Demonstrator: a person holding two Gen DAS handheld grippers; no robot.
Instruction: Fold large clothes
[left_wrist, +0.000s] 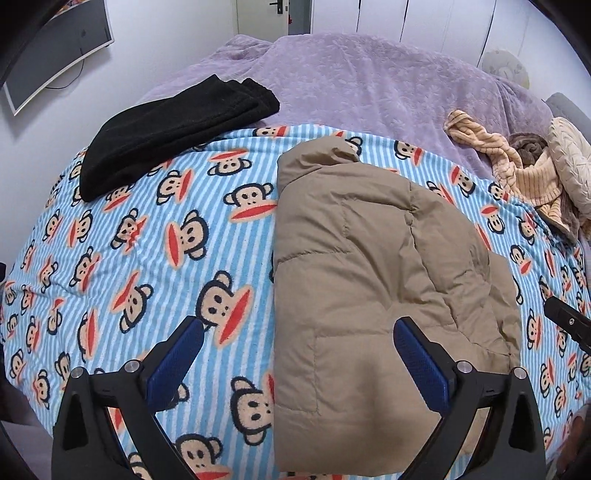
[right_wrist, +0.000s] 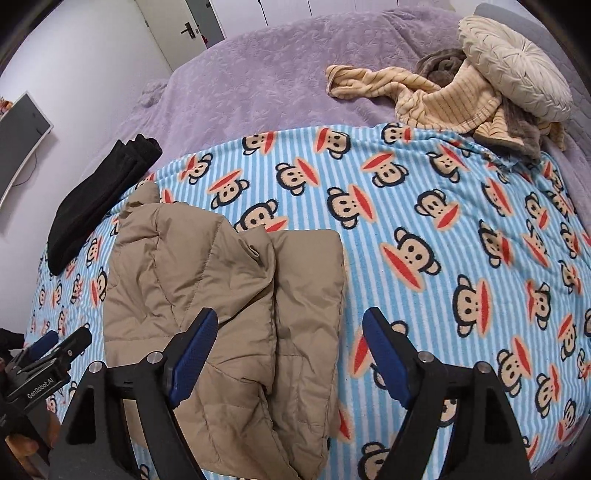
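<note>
A tan puffer jacket (left_wrist: 369, 277) lies folded lengthwise on a blue striped monkey-print blanket (left_wrist: 147, 258); it also shows in the right wrist view as the tan jacket (right_wrist: 221, 314). My left gripper (left_wrist: 297, 328) hangs open above the jacket's left edge, nothing between its blue pads. Over the jacket's right edge my right gripper (right_wrist: 290, 321) also stands open and holds nothing. The left gripper's body (right_wrist: 48, 354) shows at the lower left of the right wrist view. A tip of the right gripper (left_wrist: 569, 321) peeks in at the right edge of the left wrist view.
A folded black garment (left_wrist: 166, 136) lies on the blanket's far left. A pile of beige striped and brown clothes (right_wrist: 461, 99) with a round cream cushion (right_wrist: 517, 62) sits at the far right on the purple bedspread (left_wrist: 369, 81). A monitor (left_wrist: 55, 48) hangs on the left wall.
</note>
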